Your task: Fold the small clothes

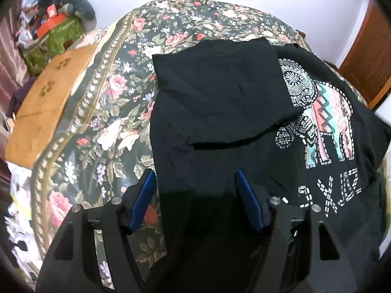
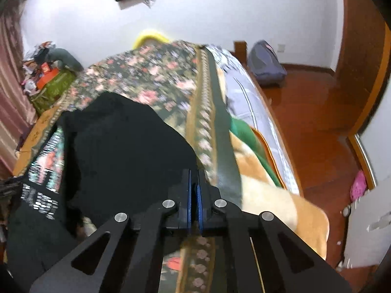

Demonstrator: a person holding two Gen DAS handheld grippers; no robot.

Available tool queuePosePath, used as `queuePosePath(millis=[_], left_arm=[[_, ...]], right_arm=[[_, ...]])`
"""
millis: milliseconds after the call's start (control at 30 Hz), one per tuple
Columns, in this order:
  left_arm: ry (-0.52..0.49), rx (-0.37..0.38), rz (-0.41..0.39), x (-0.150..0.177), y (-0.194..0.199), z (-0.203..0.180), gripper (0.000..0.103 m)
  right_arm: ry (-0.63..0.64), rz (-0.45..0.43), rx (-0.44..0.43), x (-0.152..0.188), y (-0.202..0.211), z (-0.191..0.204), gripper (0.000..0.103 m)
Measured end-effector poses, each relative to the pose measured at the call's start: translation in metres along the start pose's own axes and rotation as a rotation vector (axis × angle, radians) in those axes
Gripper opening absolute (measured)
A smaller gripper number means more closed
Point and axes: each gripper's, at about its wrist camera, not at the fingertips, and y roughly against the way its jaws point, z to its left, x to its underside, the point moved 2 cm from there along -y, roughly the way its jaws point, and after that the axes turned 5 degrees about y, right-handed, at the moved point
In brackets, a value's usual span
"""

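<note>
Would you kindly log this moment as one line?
left tongs: open over black T-shirt | right tongs: shut, seemingly pinching shirt edge | shirt: one side folded over elephant print | surface: floral bedspread

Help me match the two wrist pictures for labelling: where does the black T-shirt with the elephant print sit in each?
Left wrist: black T-shirt fills centre and right, elephant print at right, on the floral bedspread.
Right wrist: same shirt at lower left, print along its left edge.
Shared landmark: green box at left.
</note>
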Motion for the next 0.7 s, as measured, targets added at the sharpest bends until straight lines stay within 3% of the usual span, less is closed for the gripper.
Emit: queuePosePath(millis=[133, 400, 700], left_arm=[[-0.065, -0.026, -0.017, -0.002, 0.013, -0.007, 0.067], [-0.100, -0.026, -0.094, -0.002, 0.045, -0.006, 0.067], [-0.101, 0.007, -0.123, 0.003, 0.059, 0.010, 0.067]], right_arm=[[0.043, -0.047, -0.050, -0.027, 0.023, 0.022, 0.003], [0.113, -0.138, -0.177, -0.092, 0.048, 0.090, 0.003], [0.219, -0.101, -0.242, -0.132, -0.003, 0.186, 0.003]])
